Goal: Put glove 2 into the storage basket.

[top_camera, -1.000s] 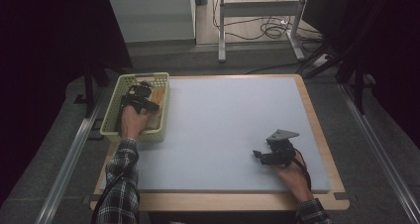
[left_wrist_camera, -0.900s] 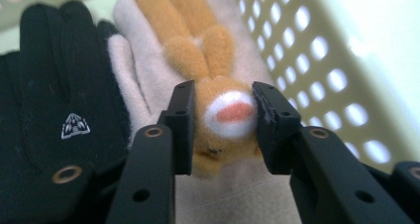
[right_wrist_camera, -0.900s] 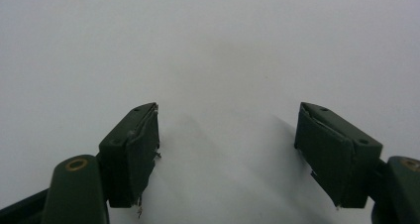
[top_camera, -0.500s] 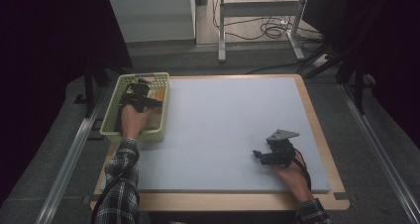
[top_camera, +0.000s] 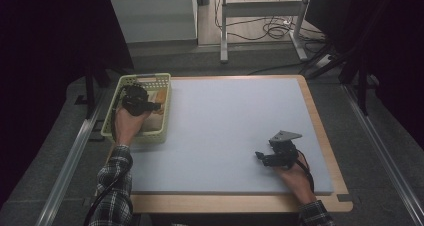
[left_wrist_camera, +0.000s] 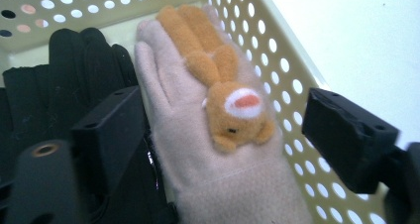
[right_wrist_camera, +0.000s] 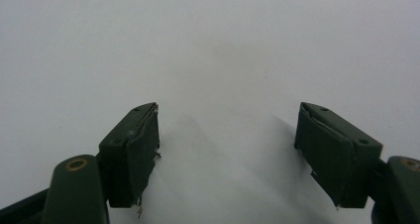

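My right gripper [top_camera: 265, 157] idles at 5 o'clock on the pad [top_camera: 225, 131], jaws spread on nothing. At 10 o'clock my left gripper [left_wrist_camera: 218, 135] has just been opening over the beige glove [left_wrist_camera: 198, 149], which lies released in the basket [left_wrist_camera: 277, 70] beside 1 black glove [left_wrist_camera: 74, 70], fingers toward 11 o'clock, seemingly dropped for sorting

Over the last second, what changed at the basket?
The left tongs have just been opening over the beige glove in the basket; the glove lies between the jaws, unpressed. The left hand barely shifted. The right tongs, open on the white mat, stayed put.
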Demonstrator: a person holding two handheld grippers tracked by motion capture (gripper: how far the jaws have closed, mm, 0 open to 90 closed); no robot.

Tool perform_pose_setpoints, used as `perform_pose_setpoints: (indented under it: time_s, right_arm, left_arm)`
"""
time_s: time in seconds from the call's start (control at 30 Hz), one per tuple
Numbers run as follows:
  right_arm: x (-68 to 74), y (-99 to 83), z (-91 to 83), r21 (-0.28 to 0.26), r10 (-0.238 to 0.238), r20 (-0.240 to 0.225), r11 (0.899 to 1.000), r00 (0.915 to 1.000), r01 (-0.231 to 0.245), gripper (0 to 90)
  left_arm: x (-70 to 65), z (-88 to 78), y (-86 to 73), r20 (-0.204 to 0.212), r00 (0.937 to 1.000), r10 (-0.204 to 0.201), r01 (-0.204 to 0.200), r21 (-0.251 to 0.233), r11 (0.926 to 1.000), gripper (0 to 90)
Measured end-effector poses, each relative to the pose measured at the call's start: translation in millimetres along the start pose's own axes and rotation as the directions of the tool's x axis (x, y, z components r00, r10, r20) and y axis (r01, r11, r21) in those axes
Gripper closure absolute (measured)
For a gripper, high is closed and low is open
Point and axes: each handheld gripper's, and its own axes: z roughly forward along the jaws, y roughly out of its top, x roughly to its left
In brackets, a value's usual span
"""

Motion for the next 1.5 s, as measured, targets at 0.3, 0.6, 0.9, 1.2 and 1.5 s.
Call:
perform_pose_setpoints:
  time_s: [0.3,0.6,0.9,1.2,1.5]
  right_arm:
    - [0.1,0.1,-0.1,0.002,-0.002,0.001,1.000,1.0000,0.002,24.8]
    - [0.2,0.1,-0.1,0.002,-0.003,0.002,1.000,1.0000,0.003,24.8]
    - [0.4,0.1,-0.2,0.002,-0.002,0.002,1.000,1.0000,0.002,24.8]
    - [0.5,0.2,-0.2,0.002,-0.003,0.003,1.000,1.0000,0.003,24.8]
    - [0.7,0.2,-0.3,0.003,-0.003,0.003,1.000,1.0000,0.003,24.8]
  left_arm:
    - [0.9,-18.1,-9.0,0.025,0.9995,0.016,-0.015,-0.041,0.9990,6.3]
    - [-8.0,-30.8,-17.6,0.052,0.9969,0.060,-0.057,-0.058,0.9967,2.1]
    - [-22.1,-41.3,-24.3,0.089,0.9902,0.107,-0.100,-0.080,0.9917,0.8]
    - [-52.9,-51.2,-34.0,0.152,0.9737,0.170,-0.151,-0.126,0.9805,0.4]
    - [-98.1,-58.2,-51.9,0.210,0.9383,0.274,-0.236,-0.189,0.9531,0.3]
